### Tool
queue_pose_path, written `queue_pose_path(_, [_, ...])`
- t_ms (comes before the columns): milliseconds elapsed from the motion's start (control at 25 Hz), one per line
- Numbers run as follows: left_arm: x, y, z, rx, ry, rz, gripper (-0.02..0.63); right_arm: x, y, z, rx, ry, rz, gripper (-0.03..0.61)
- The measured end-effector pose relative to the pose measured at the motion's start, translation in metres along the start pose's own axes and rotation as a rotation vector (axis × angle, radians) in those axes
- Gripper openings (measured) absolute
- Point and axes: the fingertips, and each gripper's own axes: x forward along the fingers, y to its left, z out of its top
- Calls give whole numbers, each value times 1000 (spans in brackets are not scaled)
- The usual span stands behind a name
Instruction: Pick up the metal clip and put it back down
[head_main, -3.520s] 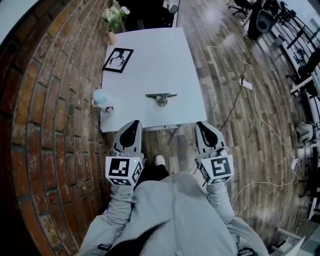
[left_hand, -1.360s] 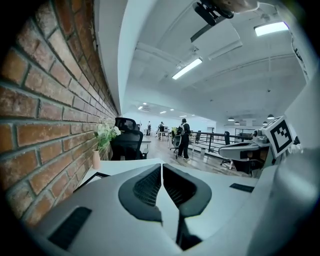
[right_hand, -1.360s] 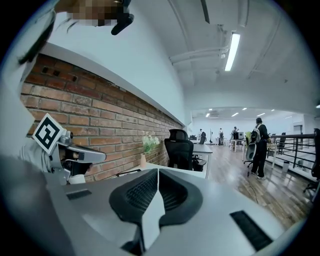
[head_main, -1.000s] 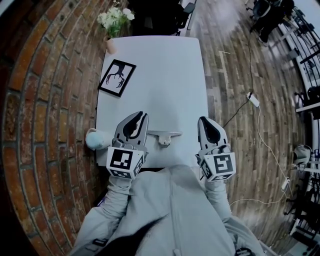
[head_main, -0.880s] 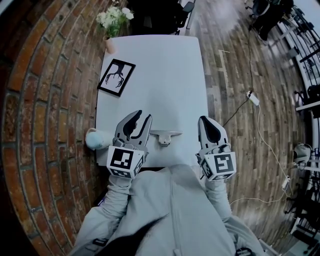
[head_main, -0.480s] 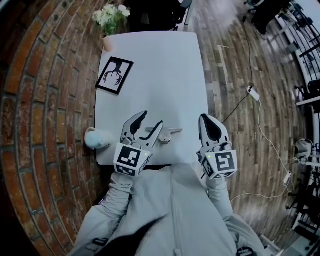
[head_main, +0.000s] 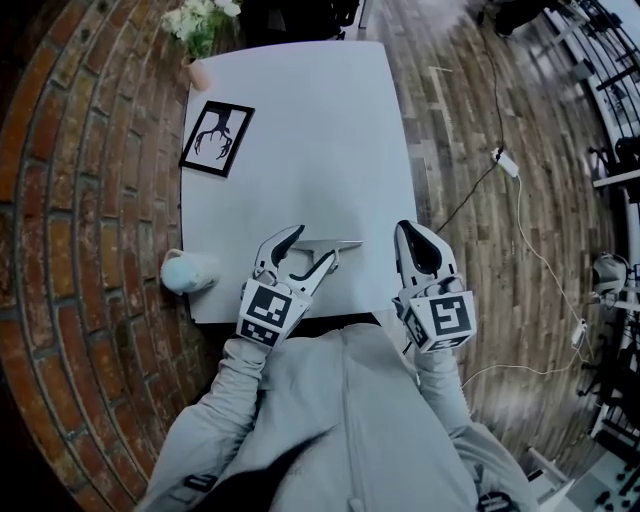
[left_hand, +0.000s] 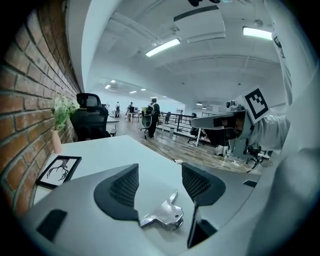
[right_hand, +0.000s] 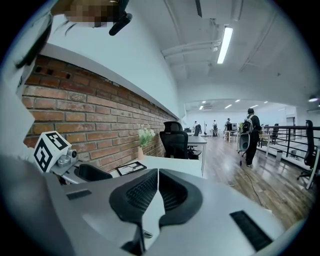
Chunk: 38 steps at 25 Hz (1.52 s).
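The metal clip (head_main: 336, 244) lies flat on the white table (head_main: 300, 120) near its front edge. My left gripper (head_main: 311, 247) is open with its tips on either side of the clip's left end; its jaws have just been opening. In the left gripper view the clip (left_hand: 162, 216) rests on the table between the two dark pads (left_hand: 125, 186), and neither pad touches it. My right gripper (head_main: 414, 234) is shut and empty at the table's right front corner, a hand's width right of the clip. The right gripper view shows its pads (right_hand: 142, 189) closed together.
A black-framed picture (head_main: 216, 137) lies at the table's left side, with a vase of flowers (head_main: 196, 30) at the far left corner. A pale round mug (head_main: 187, 271) sits at the front left edge. A brick wall runs along the left; a cable (head_main: 500, 160) lies on the wood floor at right.
My left gripper has moved right and down to the clip and has gone from shut to wide open, so the clip now lies between its jaws. The right gripper has barely shifted.
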Motion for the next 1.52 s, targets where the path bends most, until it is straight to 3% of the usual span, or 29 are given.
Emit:
queue_pose_path(480, [22, -23, -67, 74, 174, -97, 289, -7, -3, -34, 55, 57, -21, 25])
queue_pose_path(880, [42, -29, -117, 250, 292, -166, 290, -13, -7, -58, 98, 105, -49, 25])
queue_pose_path(1520, [67, -27, -139, 318, 324, -193, 287, -20, -9, -82, 124, 158, -53, 25])
